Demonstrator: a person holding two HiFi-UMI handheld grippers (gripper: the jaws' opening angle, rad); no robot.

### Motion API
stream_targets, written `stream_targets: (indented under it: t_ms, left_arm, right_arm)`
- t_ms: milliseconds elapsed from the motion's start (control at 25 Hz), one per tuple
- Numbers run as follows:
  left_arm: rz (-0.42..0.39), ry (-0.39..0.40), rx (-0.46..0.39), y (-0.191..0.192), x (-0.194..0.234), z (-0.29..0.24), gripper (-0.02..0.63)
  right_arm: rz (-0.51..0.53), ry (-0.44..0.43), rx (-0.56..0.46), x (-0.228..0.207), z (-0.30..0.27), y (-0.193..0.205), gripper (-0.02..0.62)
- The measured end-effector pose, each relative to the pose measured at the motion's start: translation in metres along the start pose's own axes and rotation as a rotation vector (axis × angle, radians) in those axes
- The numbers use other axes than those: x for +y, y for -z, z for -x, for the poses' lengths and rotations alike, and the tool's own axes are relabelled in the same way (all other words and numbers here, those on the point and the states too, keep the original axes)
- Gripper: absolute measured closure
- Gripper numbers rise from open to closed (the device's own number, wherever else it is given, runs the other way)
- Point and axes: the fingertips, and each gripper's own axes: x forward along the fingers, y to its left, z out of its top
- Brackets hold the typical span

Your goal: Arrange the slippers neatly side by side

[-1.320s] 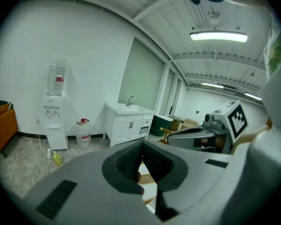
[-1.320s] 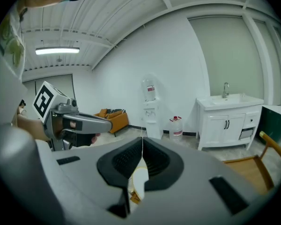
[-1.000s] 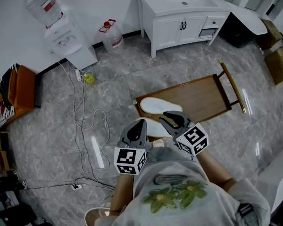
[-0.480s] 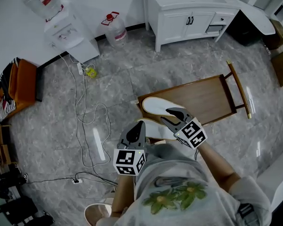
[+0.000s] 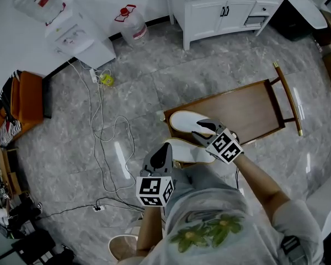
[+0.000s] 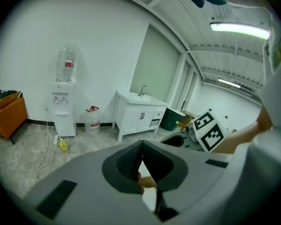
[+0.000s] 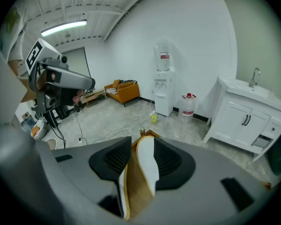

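Note:
Two white slippers lie side by side on the left end of a wooden tray (image 5: 248,112), the far slipper (image 5: 183,120) and the near slipper (image 5: 183,149). My right gripper (image 5: 201,130) hovers over them with its jaws opening. In the right gripper view the far slipper (image 7: 148,165) and the near slipper's edge (image 7: 123,191) show through the gap of the right gripper (image 7: 141,148), and neither pad presses on them. My left gripper (image 5: 164,150) sits at the near slipper's left end. In the left gripper view the left gripper (image 6: 142,149) has its pads meeting, with nothing seen held.
Cables (image 5: 107,142) trail over the marble floor to the left. A water dispenser (image 5: 71,29), a water jug (image 5: 129,26) and a white vanity cabinet (image 5: 226,10) line the far wall. An orange chair (image 5: 22,101) stands at the left. A pale shoe (image 5: 121,247) lies by the person's feet.
The head view has swung, so the whole scene sits a little higher and further right. Both grippers stay over the slippers, and the near slipper shows more fully.

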Motion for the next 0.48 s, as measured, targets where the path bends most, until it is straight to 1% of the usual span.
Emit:
stream_targets:
  t_ms: [280,480]
  left_arm:
    - [0.028,-0.002,0.034,0.015,0.007,-0.014,0.591]
    - [0.031,-0.001,0.051,0.019,0.008,-0.022,0.591]
  right_arm:
    - [0.01,-0.022,0.073,-0.009,-0.028,0.025,0.44]
    - [0.018,-0.033,0.133,-0.016,-0.045,0.045,0.443]
